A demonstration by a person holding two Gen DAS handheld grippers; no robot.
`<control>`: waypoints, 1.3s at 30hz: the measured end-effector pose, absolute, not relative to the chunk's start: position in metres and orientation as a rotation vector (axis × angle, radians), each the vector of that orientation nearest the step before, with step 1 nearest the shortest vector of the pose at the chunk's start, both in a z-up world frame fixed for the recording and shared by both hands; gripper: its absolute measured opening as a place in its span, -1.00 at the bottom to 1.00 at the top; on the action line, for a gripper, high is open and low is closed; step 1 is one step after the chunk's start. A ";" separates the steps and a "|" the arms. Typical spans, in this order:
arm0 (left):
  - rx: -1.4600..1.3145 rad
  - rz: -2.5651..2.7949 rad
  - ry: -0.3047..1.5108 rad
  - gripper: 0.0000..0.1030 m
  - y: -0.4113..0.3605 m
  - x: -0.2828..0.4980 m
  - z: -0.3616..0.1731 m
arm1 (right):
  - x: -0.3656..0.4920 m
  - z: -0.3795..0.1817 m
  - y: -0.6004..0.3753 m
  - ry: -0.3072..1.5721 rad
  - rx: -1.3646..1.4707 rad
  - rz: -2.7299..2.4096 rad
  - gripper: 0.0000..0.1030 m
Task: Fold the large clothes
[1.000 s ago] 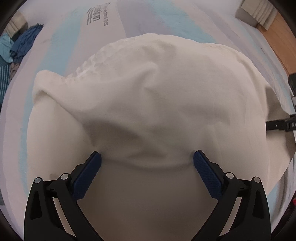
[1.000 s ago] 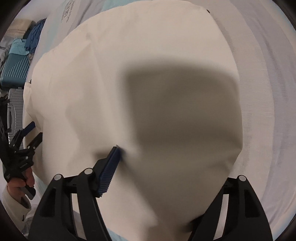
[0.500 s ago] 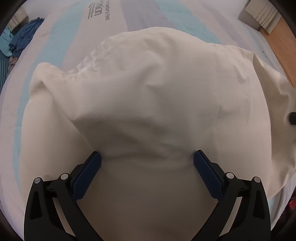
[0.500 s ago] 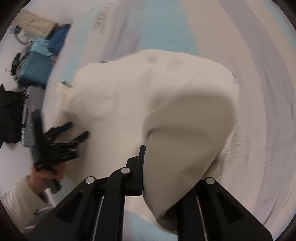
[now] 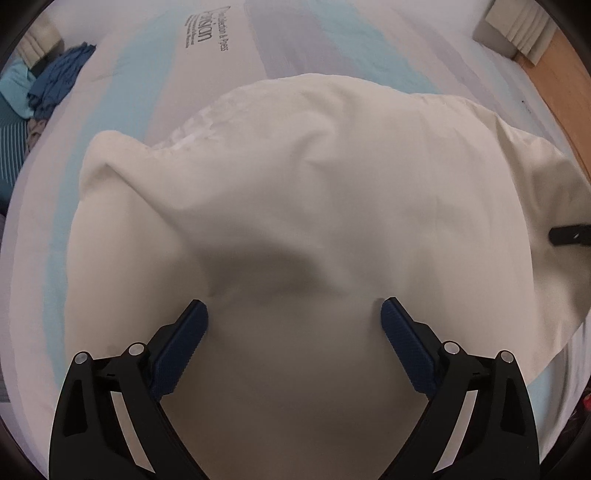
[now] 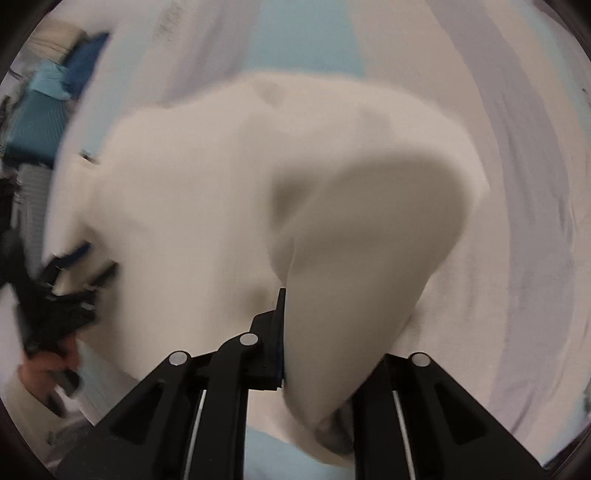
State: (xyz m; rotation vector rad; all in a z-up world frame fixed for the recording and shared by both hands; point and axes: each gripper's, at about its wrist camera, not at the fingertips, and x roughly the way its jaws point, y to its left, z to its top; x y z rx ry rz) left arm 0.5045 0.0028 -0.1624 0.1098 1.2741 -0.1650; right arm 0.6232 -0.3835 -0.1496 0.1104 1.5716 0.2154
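A large cream-white garment (image 5: 314, 192) lies bunched on the striped bed sheet (image 5: 295, 40). My left gripper (image 5: 293, 317) is open, its blue pads wide apart with cloth lying between them. My right gripper (image 6: 291, 332) is shut on a fold of the same garment (image 6: 351, 240), which drapes over its right finger and hides it. The left gripper also shows blurred at the left of the right wrist view (image 6: 62, 291). The right gripper's tip shows at the right edge of the left wrist view (image 5: 569, 234).
A pile of blue and teal clothes (image 5: 48, 88) lies at the bed's far left. A wooden floor (image 5: 554, 85) and a beige box (image 5: 513, 26) are at the far right. A teal suitcase (image 6: 33, 125) stands beside the bed.
My right gripper has closed on a fold of the garment and lifted it off the bed. The left gripper has stayed open over the cloth, which has shifted a little.
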 end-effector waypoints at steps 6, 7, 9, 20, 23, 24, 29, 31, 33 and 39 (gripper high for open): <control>0.115 -0.164 1.274 0.81 -0.001 0.503 -0.166 | 0.628 -0.186 -0.369 1.601 0.020 0.249 0.27; 0.119 -0.166 1.278 0.81 -0.001 0.504 -0.167 | 0.628 -0.190 -0.367 1.600 0.021 0.244 0.31; 0.118 -0.169 1.286 0.81 -0.006 0.506 -0.167 | 0.627 -0.200 -0.359 1.591 -0.003 0.236 0.23; 0.105 -0.179 1.298 0.83 0.000 0.512 -0.168 | 0.621 -0.168 -0.344 1.543 0.133 0.301 -0.85; 0.106 -0.181 1.298 0.84 0.001 0.512 -0.169 | 0.613 -0.136 -0.324 1.480 0.105 0.318 -0.85; 0.103 -0.182 1.297 0.84 0.001 0.513 -0.168 | 0.609 -0.127 -0.313 1.462 0.077 0.321 -0.85; 0.082 -0.174 1.290 0.83 0.006 0.513 -0.162 | 0.595 -0.106 -0.255 1.379 -0.099 0.291 -0.85; 0.095 -0.178 1.295 0.83 0.006 0.511 -0.161 | 0.595 -0.113 -0.254 1.382 -0.124 0.252 -0.85; 0.111 -0.183 1.299 0.83 0.003 0.512 -0.160 | 0.599 -0.125 -0.268 1.412 -0.098 0.212 -0.84; 0.125 -0.183 1.301 0.83 0.001 0.515 -0.156 | 0.589 -0.142 -0.349 1.424 -0.062 0.123 0.26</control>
